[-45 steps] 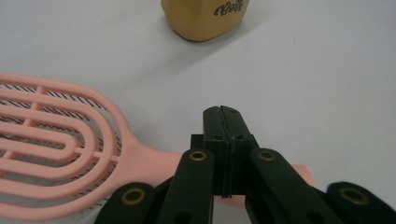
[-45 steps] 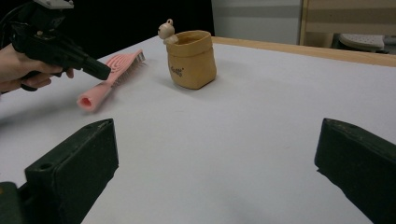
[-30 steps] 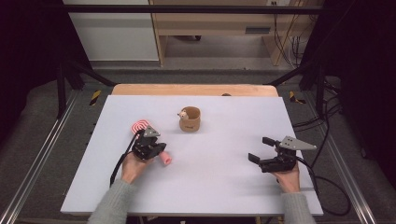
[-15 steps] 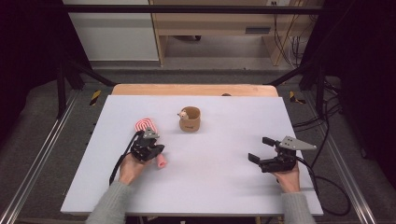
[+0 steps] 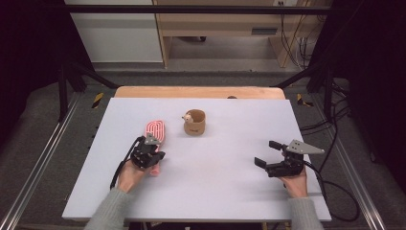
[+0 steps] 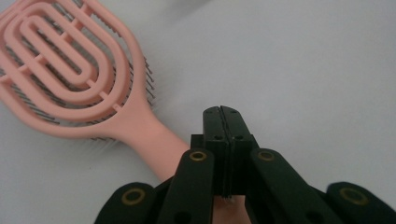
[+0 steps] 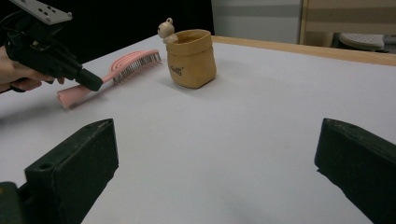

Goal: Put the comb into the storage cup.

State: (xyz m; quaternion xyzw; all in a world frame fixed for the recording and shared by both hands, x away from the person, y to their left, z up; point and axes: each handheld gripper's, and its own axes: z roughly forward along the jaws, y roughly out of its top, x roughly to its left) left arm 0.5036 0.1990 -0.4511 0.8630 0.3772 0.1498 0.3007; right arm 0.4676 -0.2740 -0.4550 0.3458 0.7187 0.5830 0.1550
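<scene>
A pink vented hairbrush (image 5: 156, 130) lies on the white table (image 5: 215, 196), left of centre, with its head pointing away from me. My left gripper (image 5: 157, 158) is shut, its jaws pressed together with nothing between them. Its closed tip (image 6: 222, 112) rests over the brush handle (image 6: 154, 140), and the right gripper view shows that tip (image 7: 91, 84) touching the handle. A tan cup (image 5: 195, 122) with a small figure on its rim stands beyond the brush, at mid-table. My right gripper (image 5: 266, 153) is open near the right side, aimed across the table at the cup (image 7: 191, 58).
A wooden strip (image 5: 198, 92) runs along the table's far edge. Metal rails (image 5: 43, 158) flank both sides, and cables (image 5: 335, 191) trail off the right gripper. Shelving and dark frame posts stand beyond the table.
The brush has swung round under the left gripper: its handle end slid left and toward me, and its head moved right, so it now points straight away. The right gripper has stayed still.
</scene>
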